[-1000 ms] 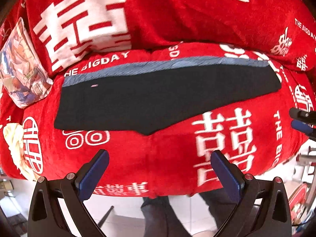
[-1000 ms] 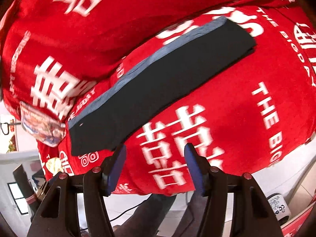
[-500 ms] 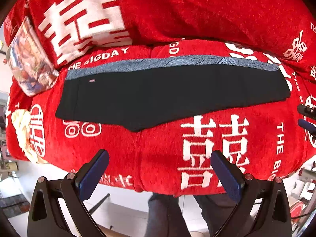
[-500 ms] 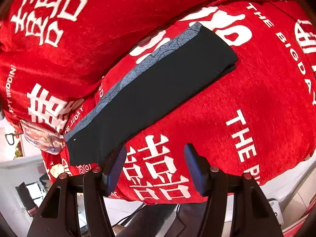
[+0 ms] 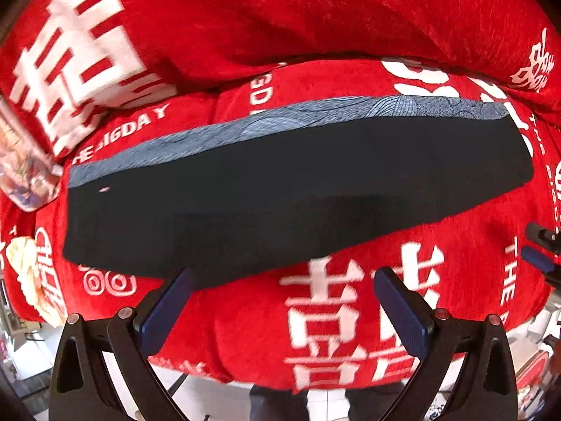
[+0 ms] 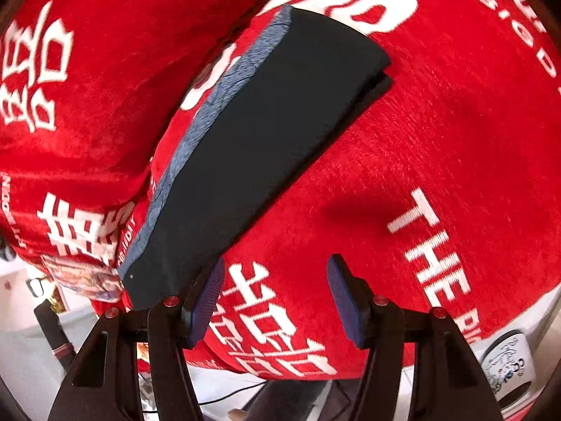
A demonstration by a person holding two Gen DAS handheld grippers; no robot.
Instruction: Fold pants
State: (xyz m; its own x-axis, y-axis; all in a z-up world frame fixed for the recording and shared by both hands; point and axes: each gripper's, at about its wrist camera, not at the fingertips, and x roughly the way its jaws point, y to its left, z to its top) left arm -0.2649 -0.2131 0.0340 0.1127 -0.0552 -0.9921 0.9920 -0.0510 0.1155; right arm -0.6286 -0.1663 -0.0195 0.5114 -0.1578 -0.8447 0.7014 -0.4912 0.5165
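Note:
Black pants (image 5: pixel 287 196) with a grey-blue patterned side stripe lie flat in a long strip, one leg on the other, on a red blanket (image 5: pixel 350 333) with white characters. My left gripper (image 5: pixel 280 301) hangs open just above the pants' near edge, nothing between its fingers. In the right wrist view the pants (image 6: pixel 266 147) run diagonally, leg ends at upper right. My right gripper (image 6: pixel 273 294) stands open over the blanket beside the pants' near edge, empty. Its fingers (image 5: pixel 538 258) also show at the right edge of the left wrist view.
A colourful printed cushion (image 5: pixel 24 161) lies at the blanket's left end, seen again as a cushion (image 6: pixel 84 277) in the right wrist view. A raised red fold (image 5: pixel 315 17) runs behind the pants. Below the blanket's front edge are pale floor tiles (image 5: pixel 210 400) and a person's dark trouser legs (image 5: pixel 280 403).
Both grippers have come down and closer to the blanket; the pants now fill more of each view. The left gripper's fingertips now reach the pants' near edge. The jaws have not changed.

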